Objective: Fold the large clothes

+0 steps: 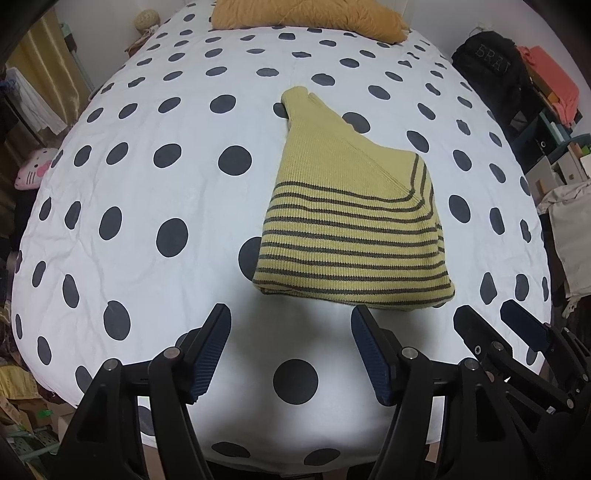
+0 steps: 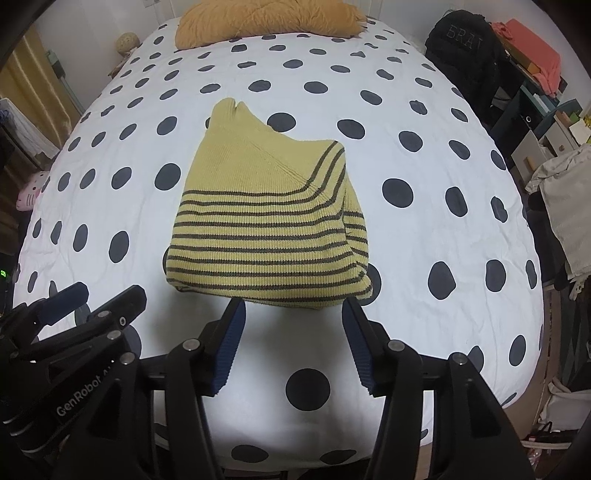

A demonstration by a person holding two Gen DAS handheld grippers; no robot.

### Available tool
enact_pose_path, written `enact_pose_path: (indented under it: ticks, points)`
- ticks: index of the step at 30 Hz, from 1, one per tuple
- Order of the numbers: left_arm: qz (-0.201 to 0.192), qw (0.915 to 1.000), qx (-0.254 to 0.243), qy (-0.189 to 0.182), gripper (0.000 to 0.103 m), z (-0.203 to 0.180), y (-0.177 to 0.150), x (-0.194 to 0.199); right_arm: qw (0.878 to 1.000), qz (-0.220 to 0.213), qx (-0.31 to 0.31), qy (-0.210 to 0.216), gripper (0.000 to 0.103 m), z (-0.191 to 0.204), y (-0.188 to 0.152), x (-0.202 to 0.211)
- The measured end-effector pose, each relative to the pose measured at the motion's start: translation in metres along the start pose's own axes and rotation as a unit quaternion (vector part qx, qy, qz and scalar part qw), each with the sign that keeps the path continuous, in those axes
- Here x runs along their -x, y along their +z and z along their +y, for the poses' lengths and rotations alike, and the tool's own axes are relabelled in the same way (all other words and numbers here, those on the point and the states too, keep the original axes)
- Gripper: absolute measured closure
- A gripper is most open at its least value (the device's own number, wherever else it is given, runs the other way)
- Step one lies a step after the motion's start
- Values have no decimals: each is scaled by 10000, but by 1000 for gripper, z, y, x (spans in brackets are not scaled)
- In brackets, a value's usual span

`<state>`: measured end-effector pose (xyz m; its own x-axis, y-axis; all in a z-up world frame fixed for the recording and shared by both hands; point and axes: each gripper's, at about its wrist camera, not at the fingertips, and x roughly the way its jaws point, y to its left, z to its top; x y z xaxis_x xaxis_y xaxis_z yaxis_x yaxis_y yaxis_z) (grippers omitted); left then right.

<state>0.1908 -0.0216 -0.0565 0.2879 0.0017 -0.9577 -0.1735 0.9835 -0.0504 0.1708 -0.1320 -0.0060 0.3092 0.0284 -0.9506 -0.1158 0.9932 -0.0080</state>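
Note:
A yellow knit sweater with dark stripes (image 1: 351, 225) lies folded into a compact bundle on the polka-dot bed; it also shows in the right wrist view (image 2: 266, 236). My left gripper (image 1: 291, 314) is open and empty, held just short of the sweater's near edge and a little to its left. My right gripper (image 2: 291, 308) is open and empty, right at the sweater's near edge. The right gripper shows at the lower right of the left wrist view (image 1: 495, 314), and the left gripper at the lower left of the right wrist view (image 2: 99, 291).
The bed has a white cover with dark dots (image 1: 147, 206). A mustard pillow (image 1: 306, 16) lies at the head. A black backpack (image 1: 487, 66) and cluttered shelves (image 1: 554, 122) stand to the right. A pink plush (image 1: 33, 173) sits at the left edge.

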Motion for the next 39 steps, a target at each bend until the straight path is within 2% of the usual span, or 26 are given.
enact_pose_path:
  ticks: [9, 39]
  points:
    - [28, 9999, -124, 44, 34, -3, 2, -3, 10000, 22, -47, -36, 46, -3, 2, -2]
    - [162, 9998, -63, 21, 33, -3, 0, -11, 9999, 93, 18, -59, 45, -5, -1, -8]
